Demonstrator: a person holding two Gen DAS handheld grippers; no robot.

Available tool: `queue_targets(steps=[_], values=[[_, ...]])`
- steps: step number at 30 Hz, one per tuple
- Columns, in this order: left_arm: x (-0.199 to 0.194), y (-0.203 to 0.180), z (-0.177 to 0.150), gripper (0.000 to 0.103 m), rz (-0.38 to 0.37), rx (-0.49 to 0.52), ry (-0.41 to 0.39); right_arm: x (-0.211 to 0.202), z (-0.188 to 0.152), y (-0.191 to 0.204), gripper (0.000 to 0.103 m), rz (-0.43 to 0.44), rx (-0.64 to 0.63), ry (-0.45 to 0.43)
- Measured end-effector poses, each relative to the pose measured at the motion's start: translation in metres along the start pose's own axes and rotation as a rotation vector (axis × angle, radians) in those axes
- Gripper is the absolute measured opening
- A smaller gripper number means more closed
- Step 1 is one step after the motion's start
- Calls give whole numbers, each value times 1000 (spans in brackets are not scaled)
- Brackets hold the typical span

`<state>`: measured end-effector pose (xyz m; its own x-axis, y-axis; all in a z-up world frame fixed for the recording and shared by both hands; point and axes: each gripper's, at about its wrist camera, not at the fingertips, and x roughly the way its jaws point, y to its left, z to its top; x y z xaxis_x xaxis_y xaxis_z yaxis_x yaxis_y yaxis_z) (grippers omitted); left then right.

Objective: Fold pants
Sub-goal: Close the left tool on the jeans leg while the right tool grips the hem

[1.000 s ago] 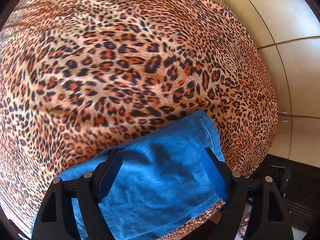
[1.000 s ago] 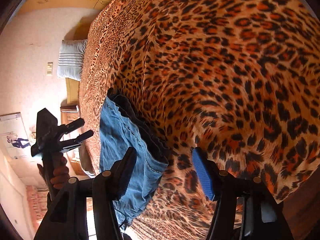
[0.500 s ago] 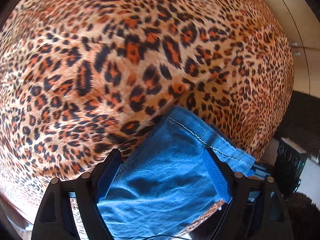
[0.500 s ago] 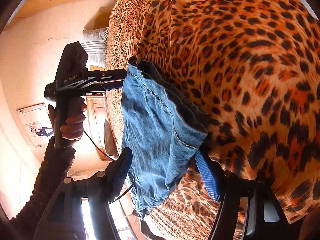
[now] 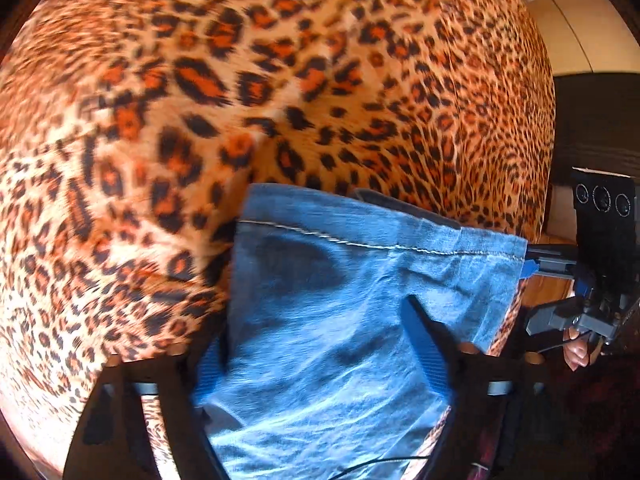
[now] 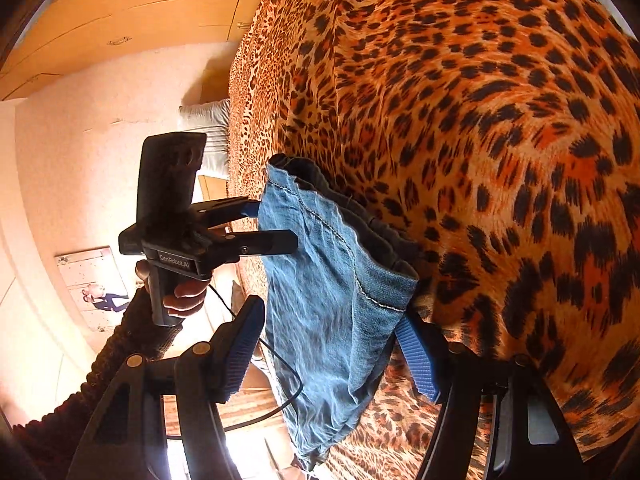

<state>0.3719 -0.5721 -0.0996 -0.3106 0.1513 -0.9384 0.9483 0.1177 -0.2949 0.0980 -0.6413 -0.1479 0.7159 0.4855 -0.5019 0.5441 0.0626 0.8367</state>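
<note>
Denim: blue stitched-hem pants [image 5: 340,320] hung over leopard-print bedspread [image 5: 280,80]. My left gripper [image 5: 320,348] and right gripper [image 6: 328,344] both straddled the hem at six o'clock, jaws apart. Clamping seemed next.

A leopard-print bedspread [image 6: 480,120] covers the bed, a striped pillow [image 6: 208,136] beside wooden cabinets [image 6: 140,12].

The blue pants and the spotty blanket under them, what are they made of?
The blue pants look like denim: a faded, matte weave with pale streaks and a light stitched seam along the hem. The spotty blanket looks like thin printed cloth, orange and black leopard spots, smooth with soft creases; the exact fibre cannot be told.
</note>
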Motion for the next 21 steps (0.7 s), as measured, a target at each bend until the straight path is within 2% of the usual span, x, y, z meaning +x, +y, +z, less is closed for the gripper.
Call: queue_targets(steps=[2, 4, 5, 7, 10, 13, 16, 17, 18, 21], values=[[-8, 8, -11, 47, 10, -35, -79, -6, 15, 10, 69, -57, -23, -44], [-17, 15, -24, 40, 3, -76, -154, -22, 28, 14, 69, -89, -34, -83], [-19, 16, -31, 34, 1, -89, -184, -25, 37, 16, 69, -93, -40, -97], [-23, 17, -43, 29, 7, -123, -237, -27, 55, 24, 69, -84, -62, -105], [-30, 9, -67, 28, -16, -163, -325, -14, 83, 47, 69, -46, -127, -73], [-27, -15, -90, 26, -38, -176, -375, 15, 104, 65, 69, 39, -150, 25], [-29, -38, -99, 26, 66, -148, -406, 46, 113, 73, 69, 94, -120, 148], [-27, -41, -100, 26, 77, -150, -414, 55, 114, 74, 69, 118, -101, 183], [-25, -40, -99, 26, 69, -159, -416, 61, 114, 74, 69, 126, -93, 199], [-25, -31, -89, 26, 40, -209, -418, 74, 119, 74, 69, 65, -86, 208]])
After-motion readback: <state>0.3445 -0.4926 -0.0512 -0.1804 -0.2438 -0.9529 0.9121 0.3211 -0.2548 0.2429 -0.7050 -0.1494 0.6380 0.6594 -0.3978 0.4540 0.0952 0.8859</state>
